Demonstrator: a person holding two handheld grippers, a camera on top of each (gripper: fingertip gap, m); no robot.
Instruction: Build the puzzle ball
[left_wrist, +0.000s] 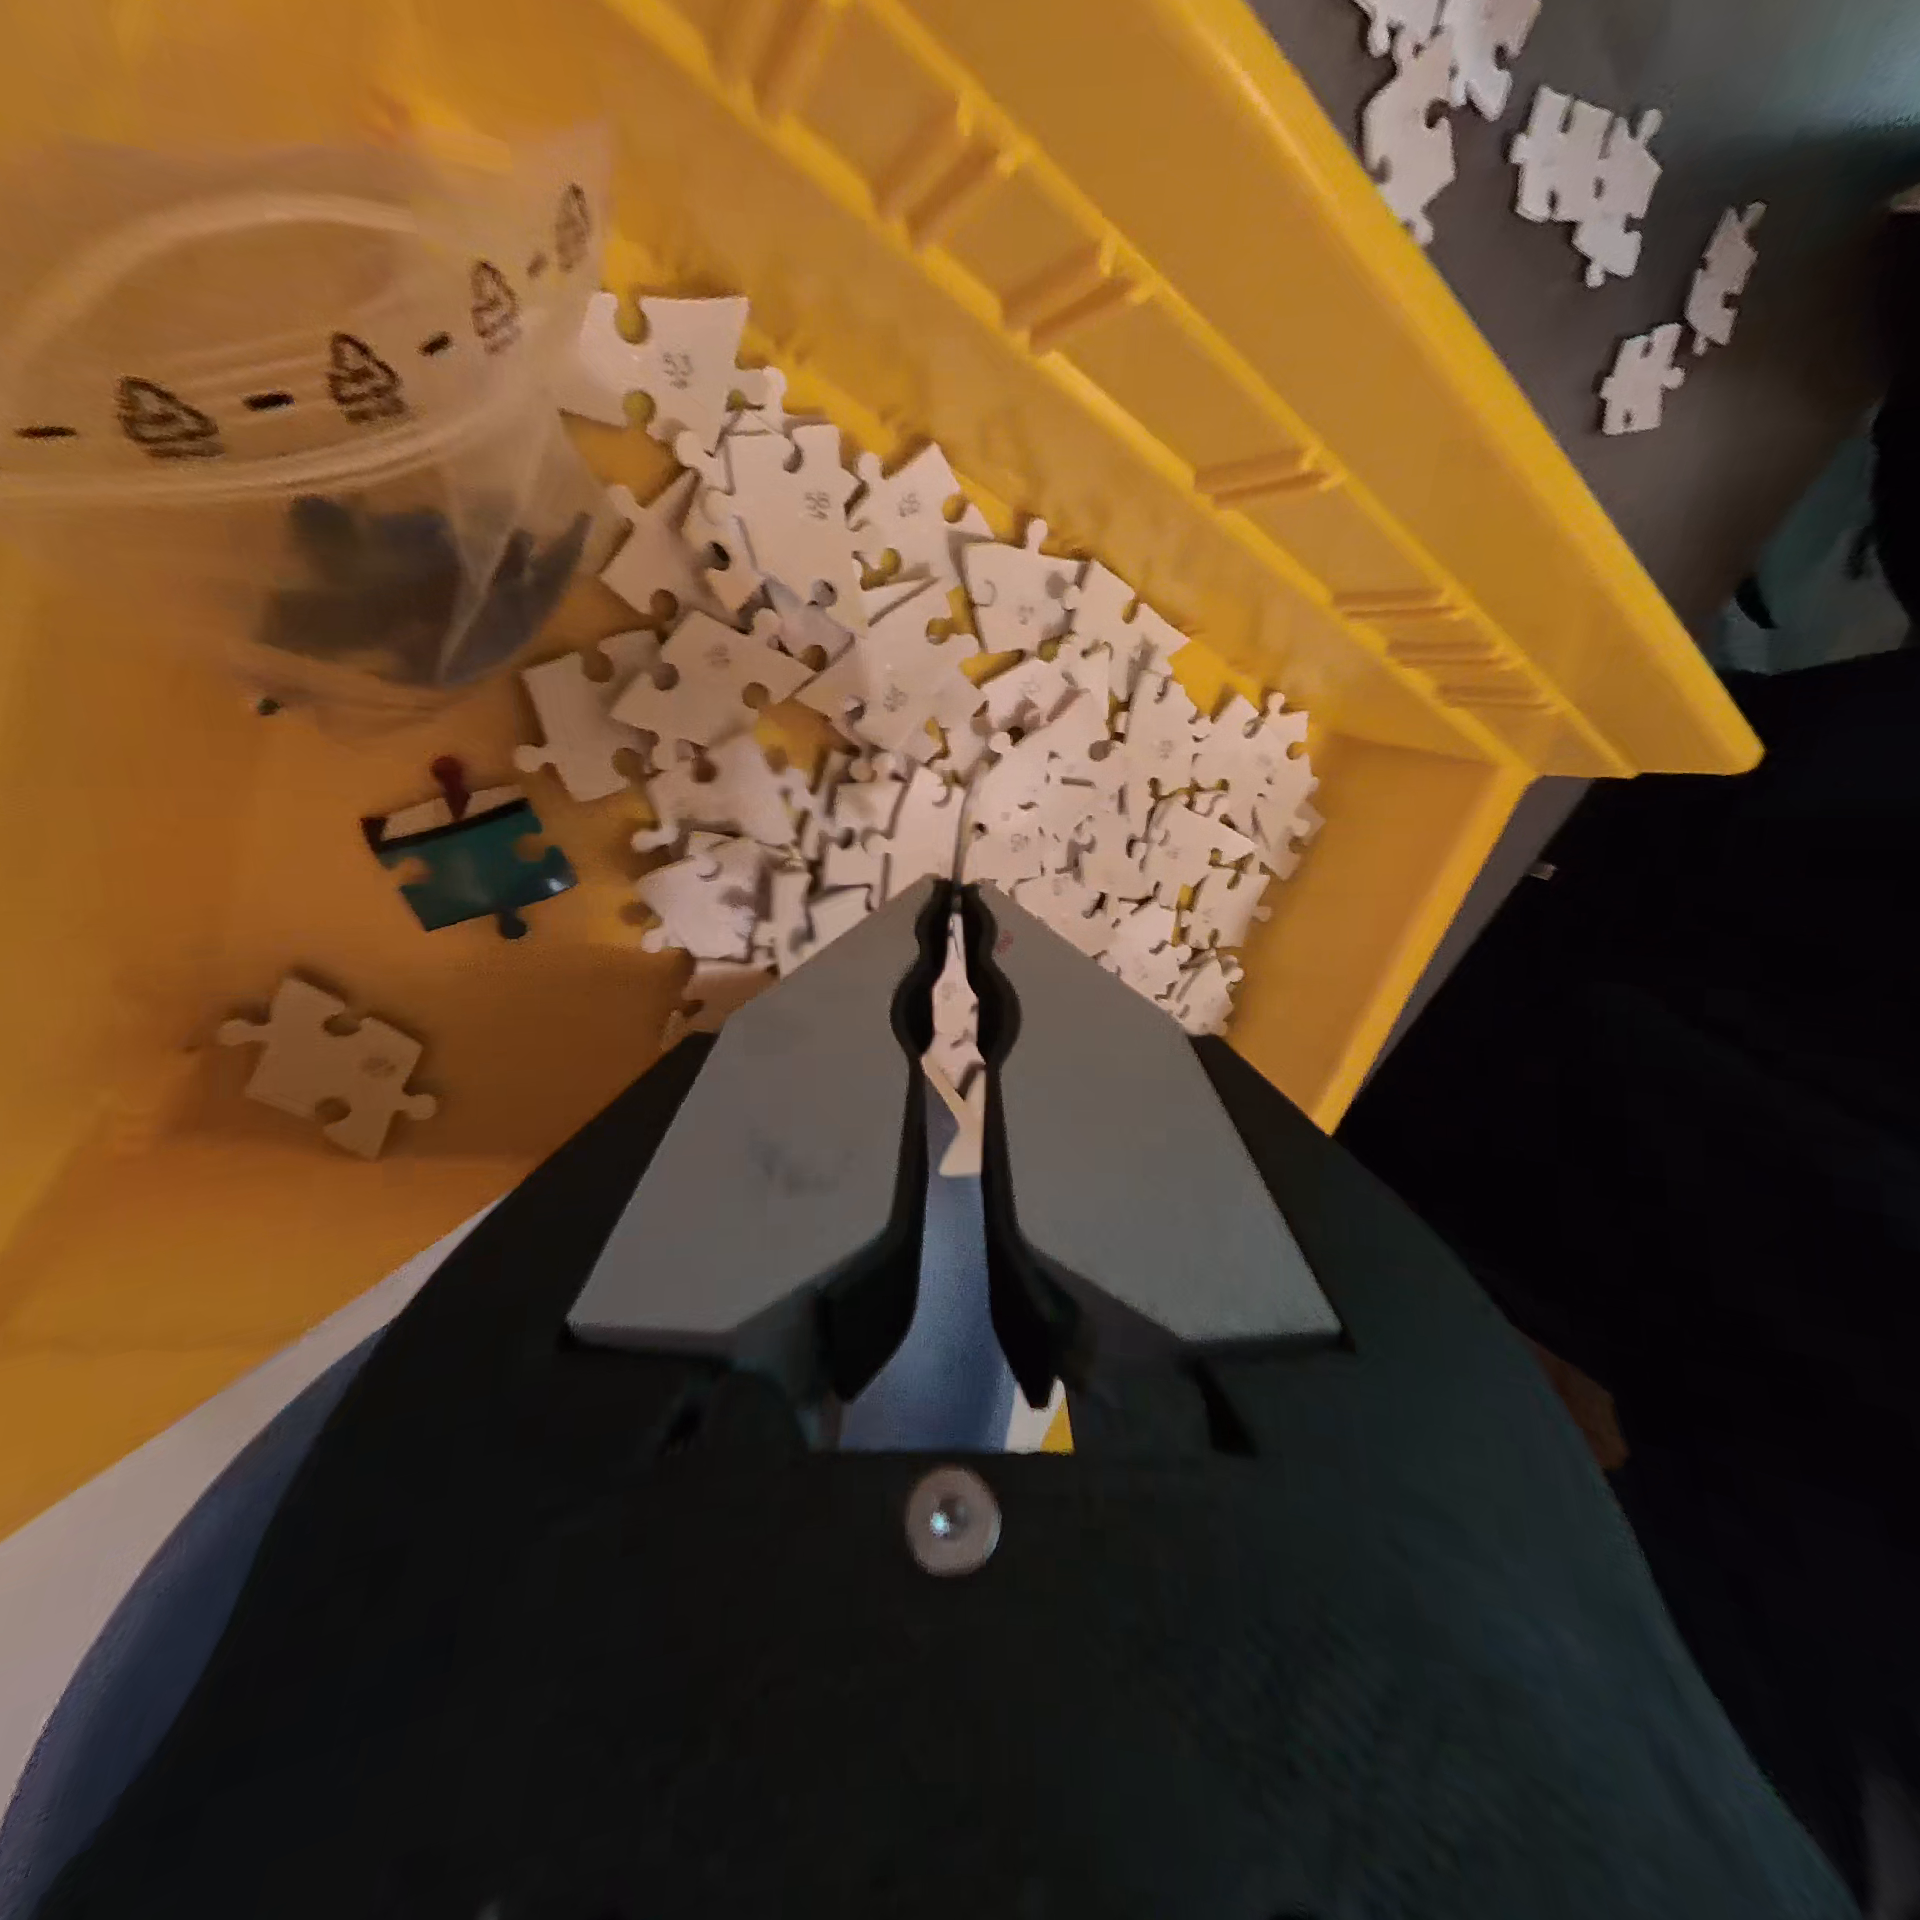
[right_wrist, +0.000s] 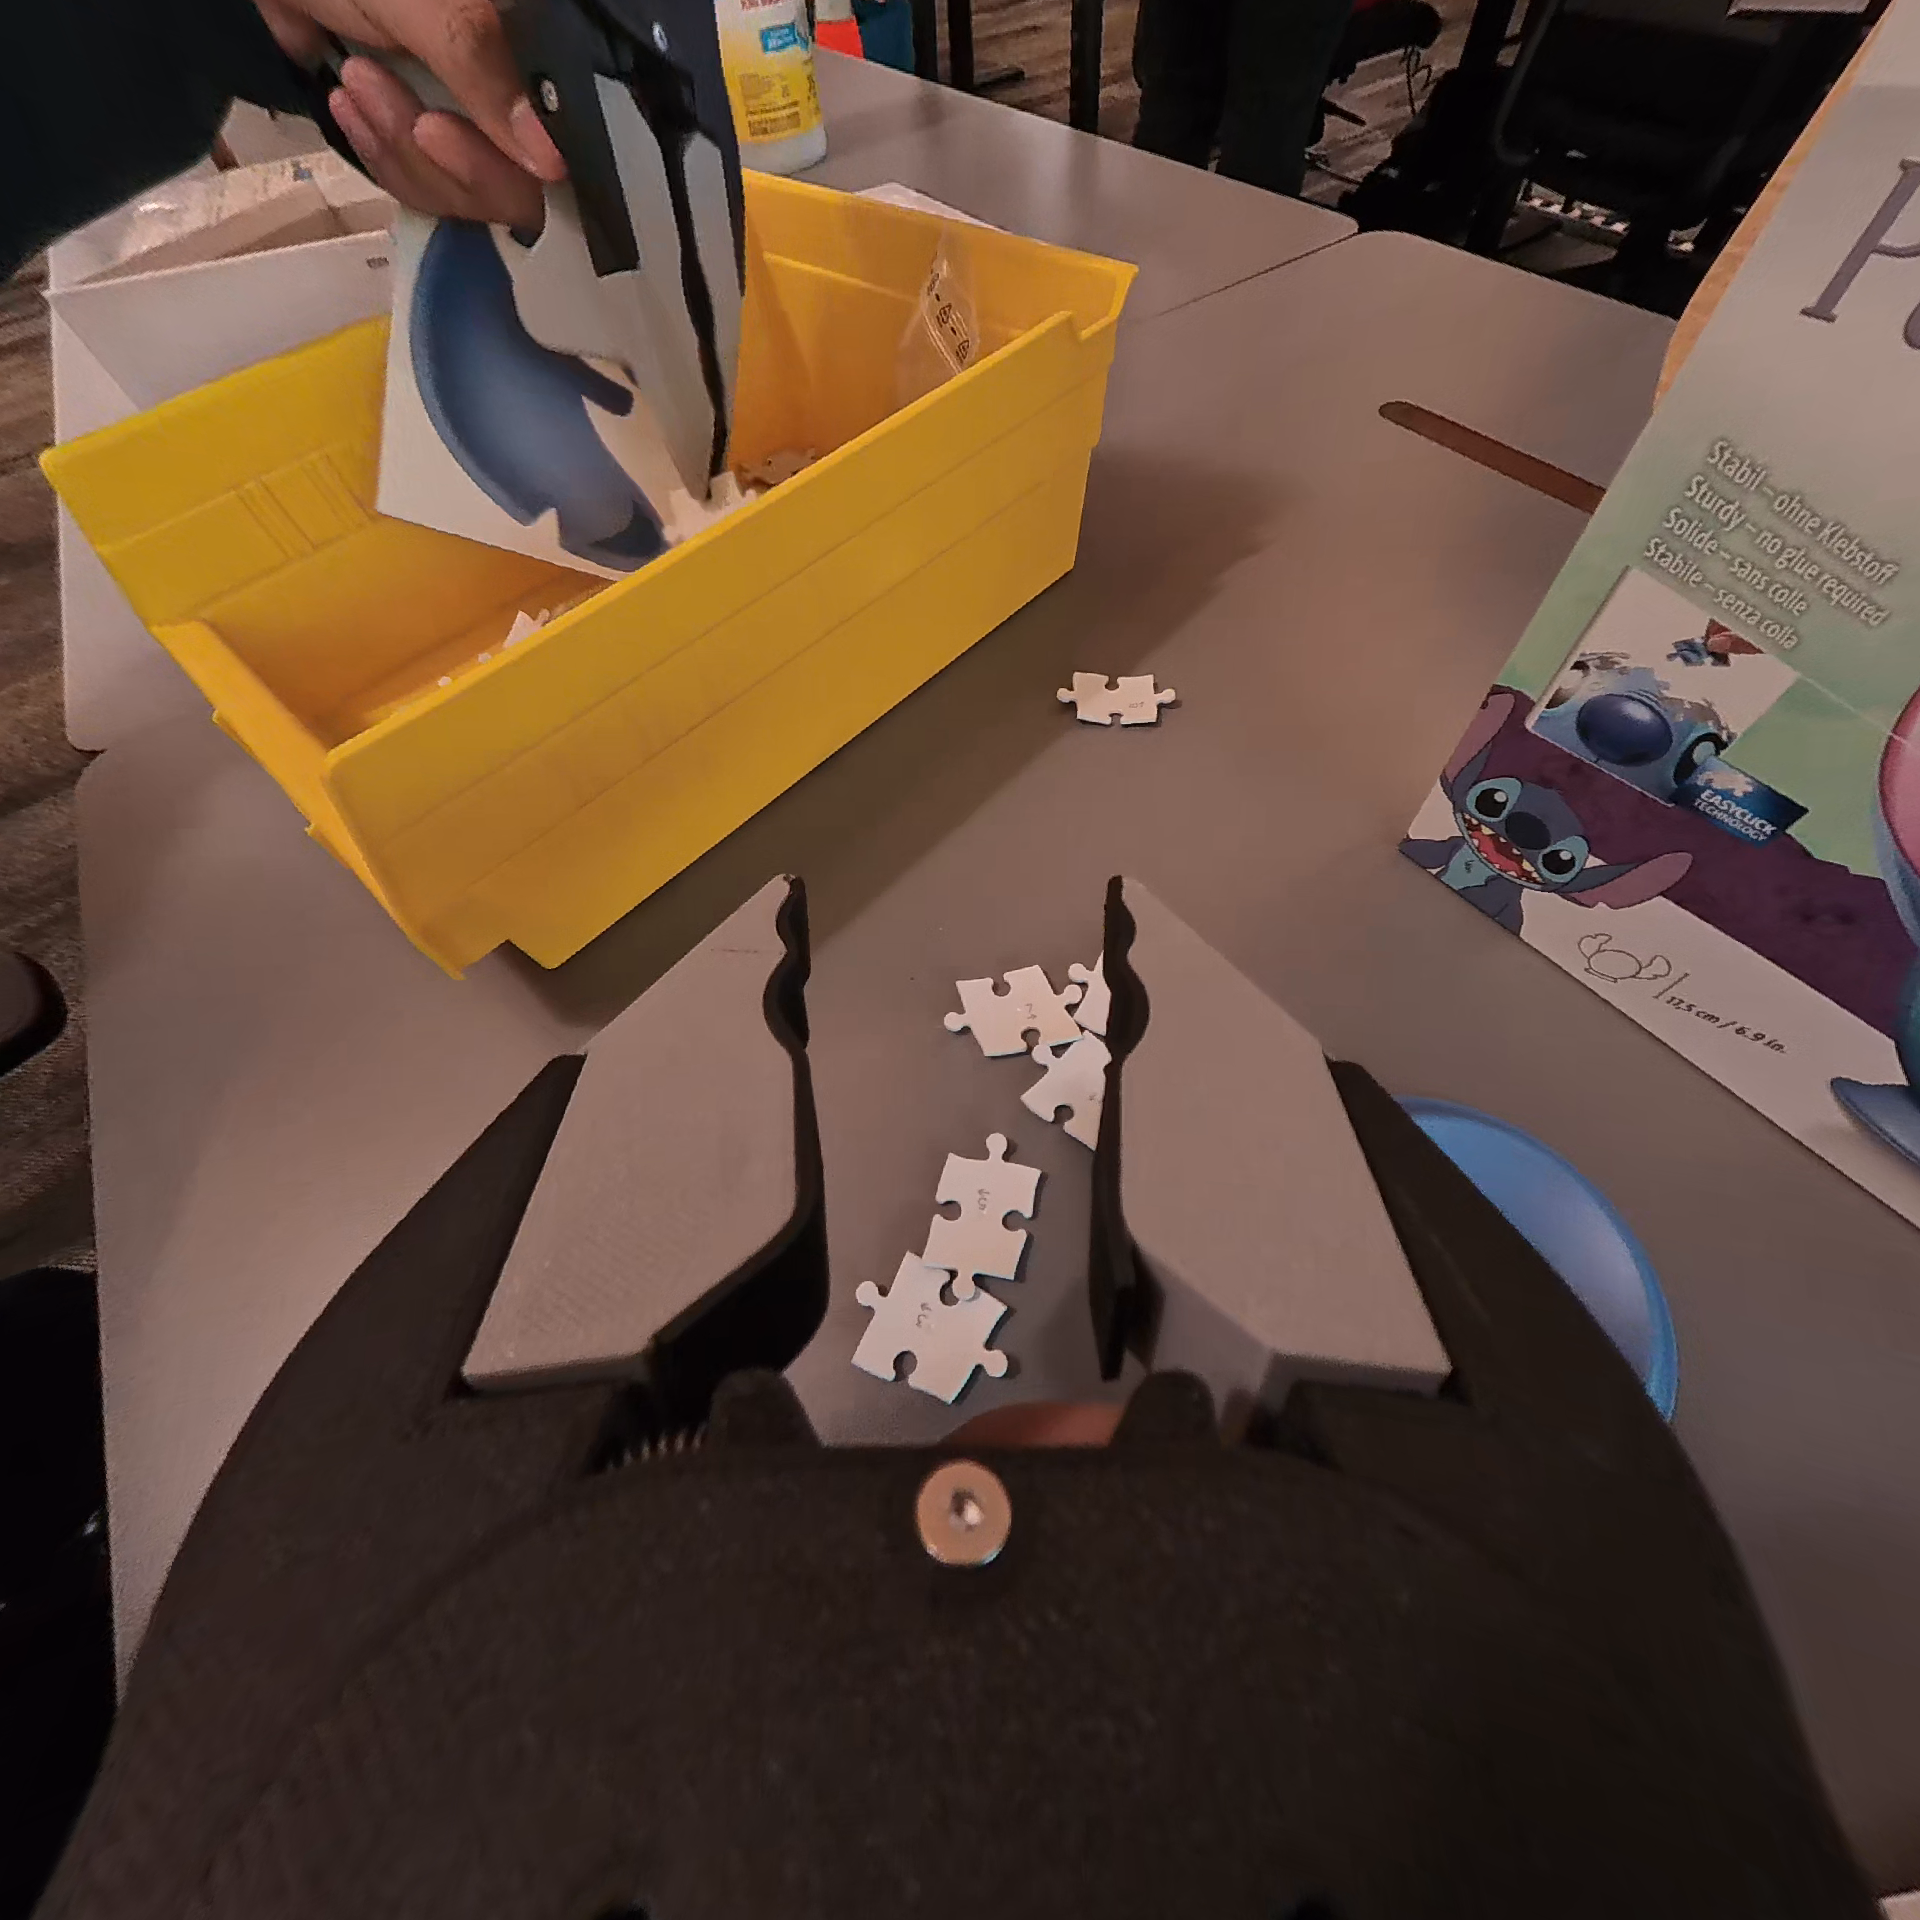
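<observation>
Grey desk (right_wrist: 1195, 499) carries the yellow bin (right_wrist: 644, 665), where the left gripper (left_wrist: 951, 896), pinched on one puzzle piece (left_wrist: 951, 997), fishes the heap while the right gripper (right_wrist: 951, 914) hovers apart over sorted pieces (right_wrist: 982, 1210).

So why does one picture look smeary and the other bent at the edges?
Left wrist view: motion blur softens the plastic bag and the pile of puzzle pieces, and the right side is dark. Right wrist view: sharper and evenly lit, though the wide lens bows the yellow bin and puzzle box.
</observation>
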